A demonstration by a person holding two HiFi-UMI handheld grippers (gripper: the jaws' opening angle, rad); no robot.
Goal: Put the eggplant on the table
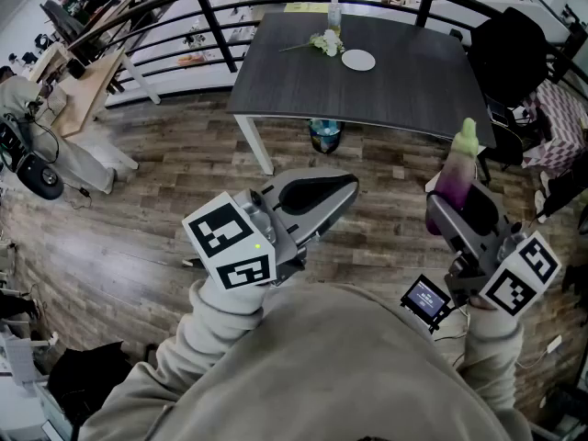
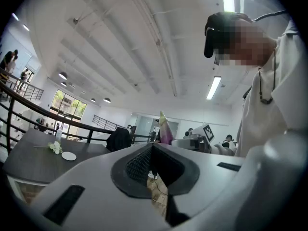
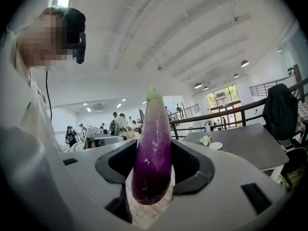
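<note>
A purple eggplant (image 1: pixel 456 175) with a pale green tip stands upright between the jaws of my right gripper (image 1: pixel 459 202), which is shut on its lower half. In the right gripper view the eggplant (image 3: pixel 154 148) fills the gap between both dark pads. The dark grey table (image 1: pixel 386 90) lies ahead across the wooden floor, apart from both grippers, and shows again as the table (image 3: pixel 250 146) at the right of the right gripper view. My left gripper (image 1: pixel 342 186) is held level to the left, jaws together and empty. In its own view the left gripper (image 2: pixel 153 147) faces the distant eggplant (image 2: pixel 165 130).
On the table's far part sit a white plate (image 1: pixel 358 60), a small bunch of flowers (image 1: pixel 327 42) and a bottle (image 1: pixel 334 12). A black railing (image 1: pixel 211 26) runs behind it. A dark chair (image 1: pixel 510 53) stands at the table's right. A teal object (image 1: pixel 324 136) sits under the table.
</note>
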